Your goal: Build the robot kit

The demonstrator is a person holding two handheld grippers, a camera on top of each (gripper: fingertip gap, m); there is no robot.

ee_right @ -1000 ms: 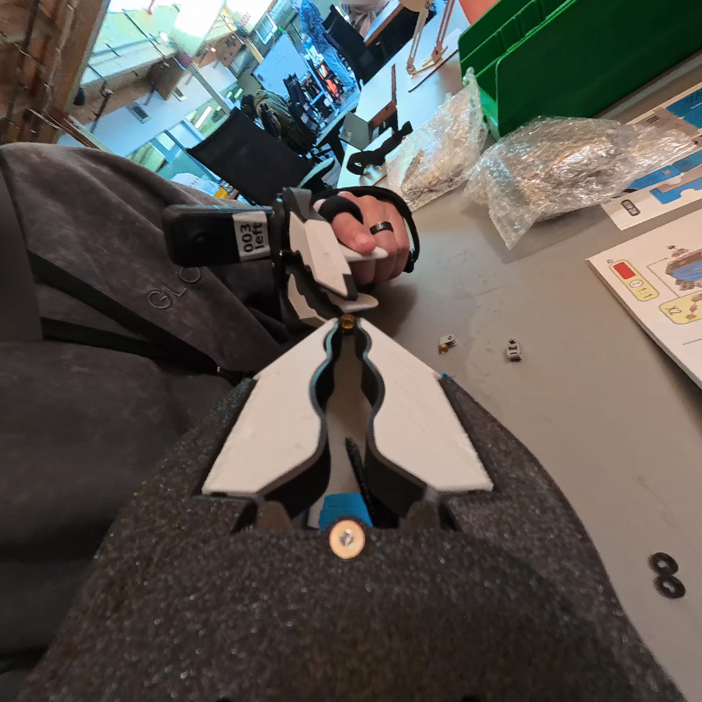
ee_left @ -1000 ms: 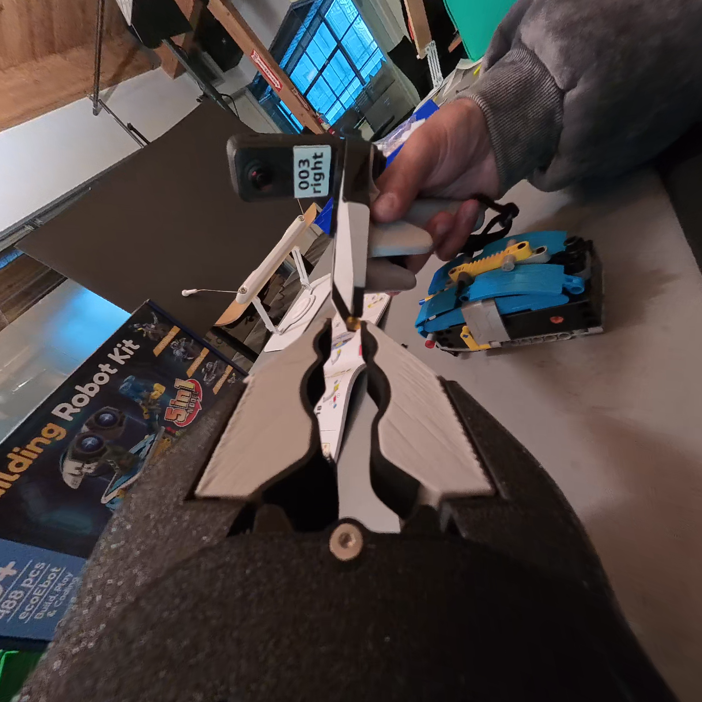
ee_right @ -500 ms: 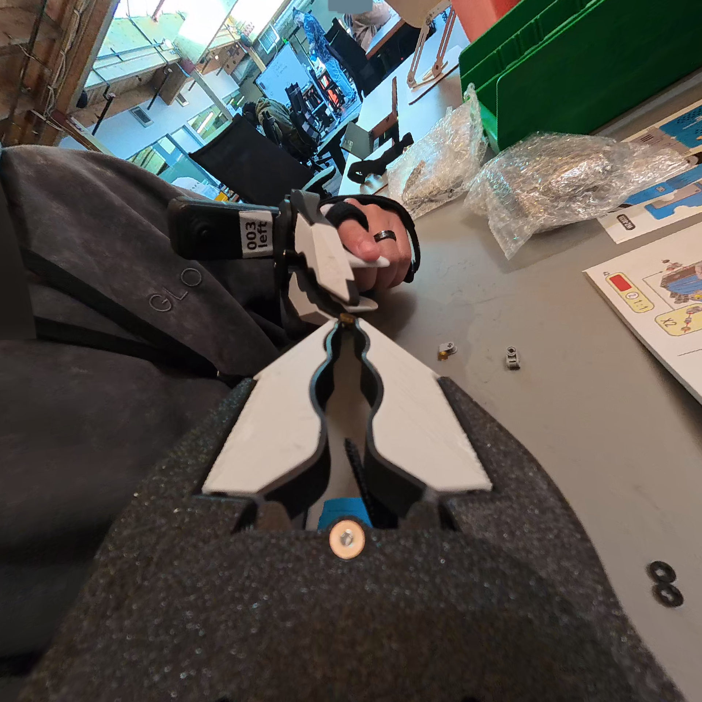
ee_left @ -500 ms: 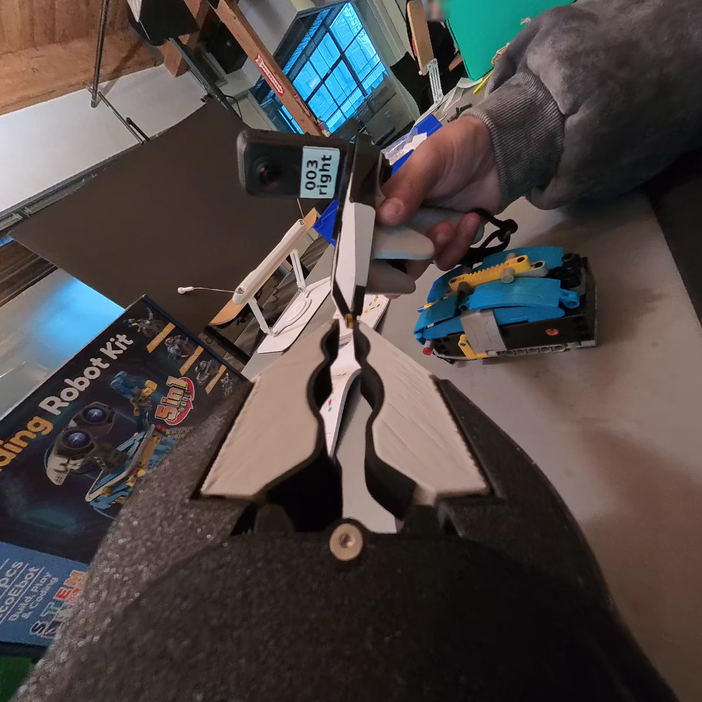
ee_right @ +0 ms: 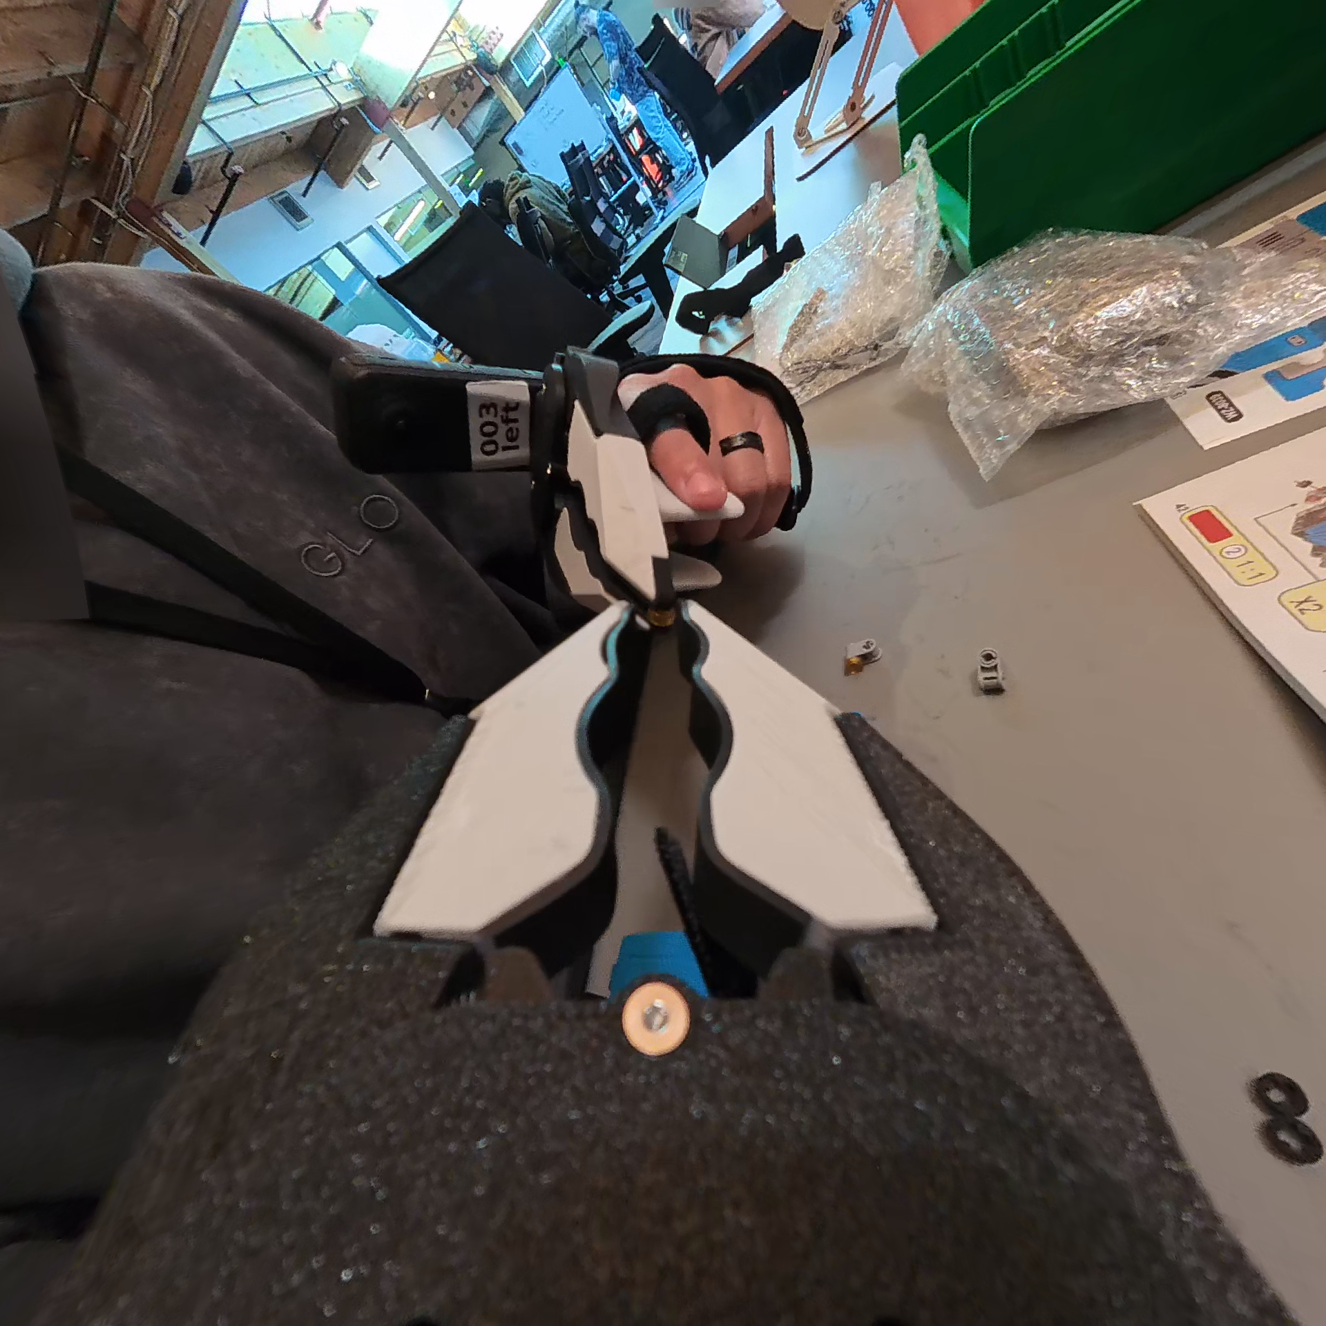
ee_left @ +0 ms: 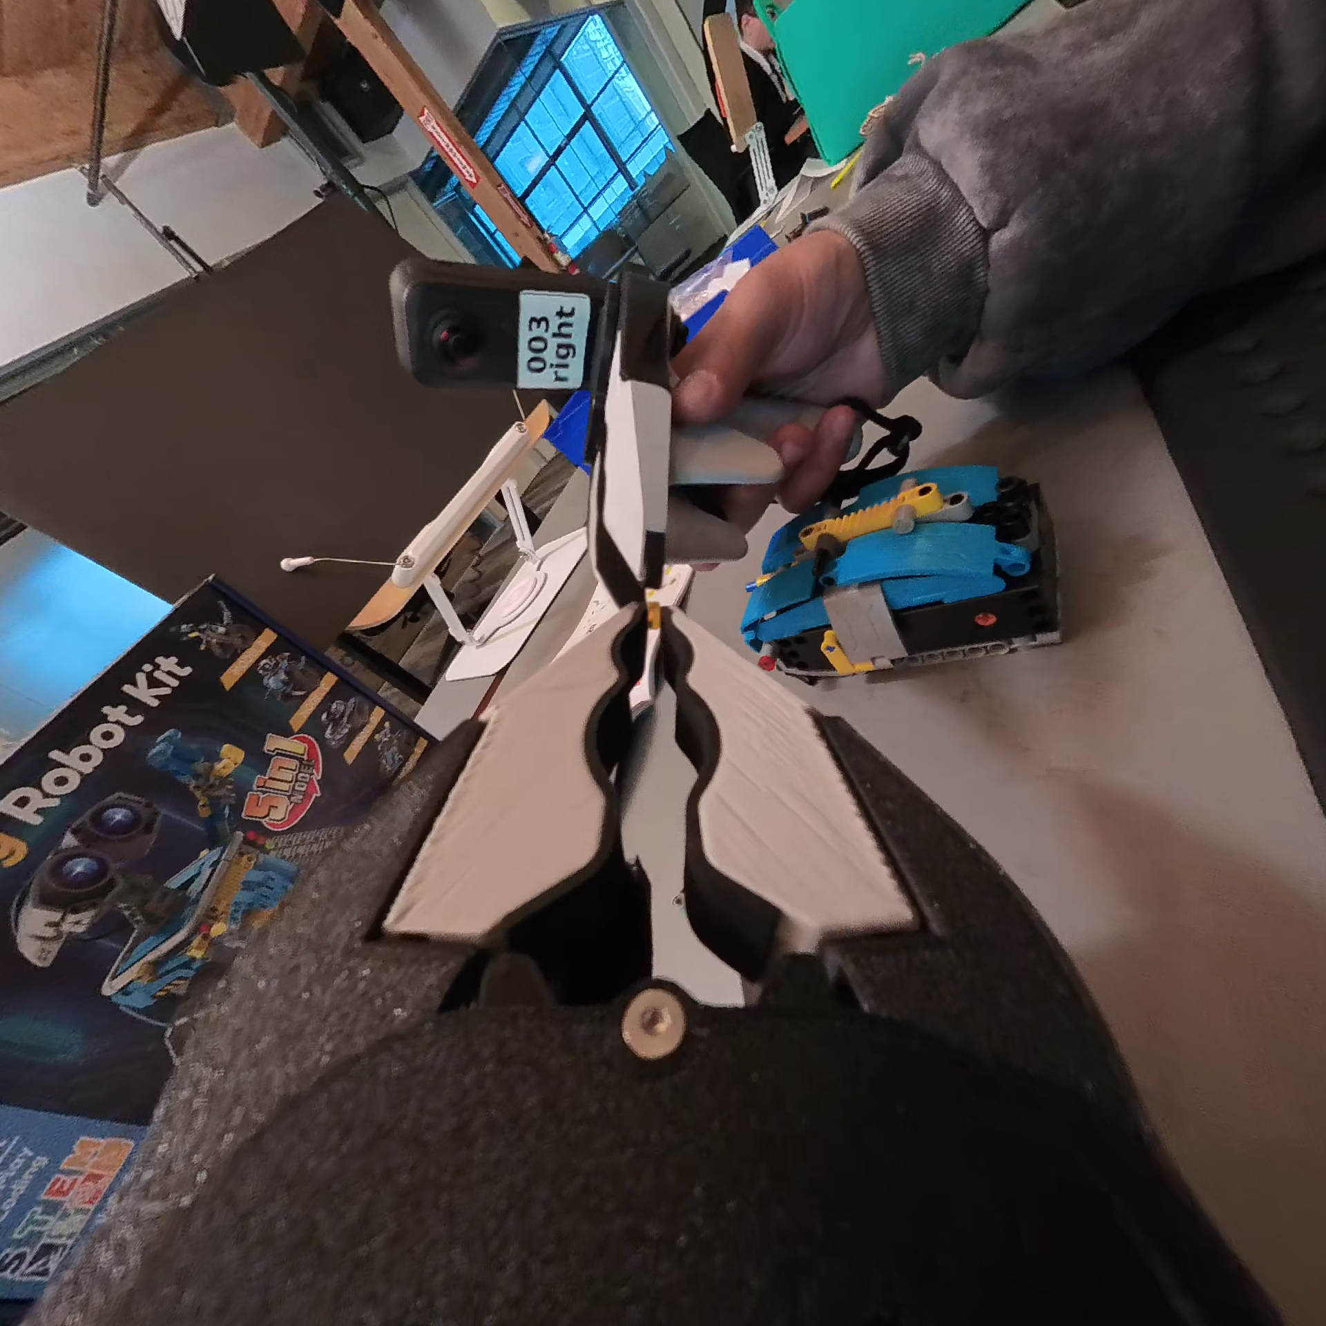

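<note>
We hold the left gripper (ee_left: 651,623) and right gripper (ee_right: 659,623) tip to tip above the grey table (ee_left: 1040,825). Both sets of jaws are nearly closed at the tips, w/ a small brass-coloured pin (ee_right: 659,618) pinched at the meeting point; we cannot tell which gripper bears it, or if both do. The blue-and-black brick-built vehicle (ee_left: 911,574) sits on the table just beyond the right hand (ee_left: 775,387). Kit box (ee_left: 165,803) stands to the left. Two small grey connectors (ee_right: 925,660) lie near the instruction sheet (ee_right: 1263,574); bubble-wrap bags (ee_right: 1076,316) beside green bin (ee_right: 1119,115).
</note>
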